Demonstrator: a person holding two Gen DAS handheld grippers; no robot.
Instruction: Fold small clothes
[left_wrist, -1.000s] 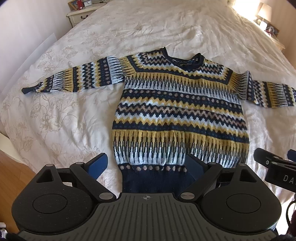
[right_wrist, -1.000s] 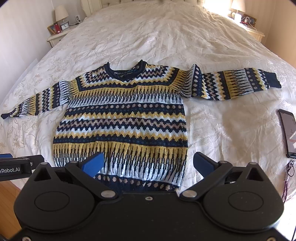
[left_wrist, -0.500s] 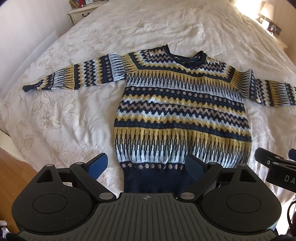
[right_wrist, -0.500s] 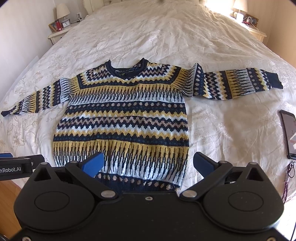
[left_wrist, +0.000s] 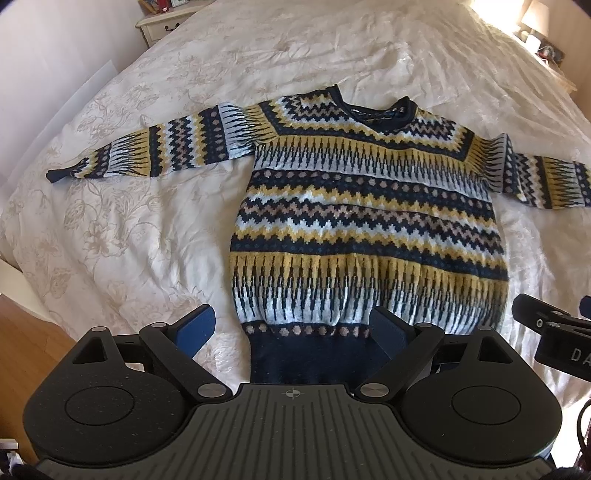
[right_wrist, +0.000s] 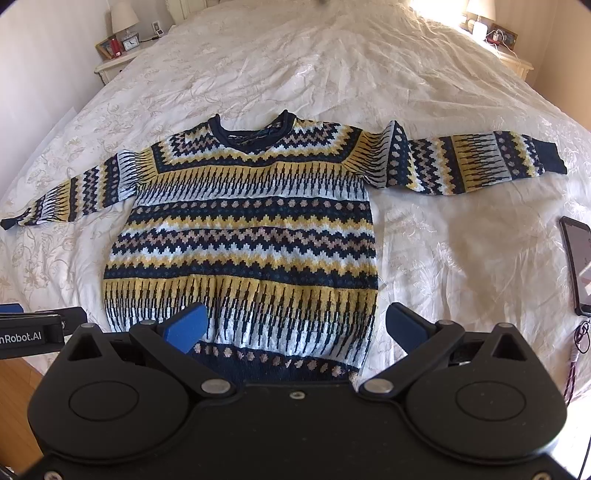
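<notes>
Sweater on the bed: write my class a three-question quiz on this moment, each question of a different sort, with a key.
1. True or false: the sweater lies flat on the bed with both sleeves spread out to the sides.
2. Multiple choice: what lies on the bed near the right edge of the right wrist view? A) a book B) a phone C) a cup
3. Short answer: is the left tool or the right tool holding any cloth?

Key: 1. True. 2. B. 3. Neither; both stand open over the sweater's dark hem, with nothing gripped.
</notes>
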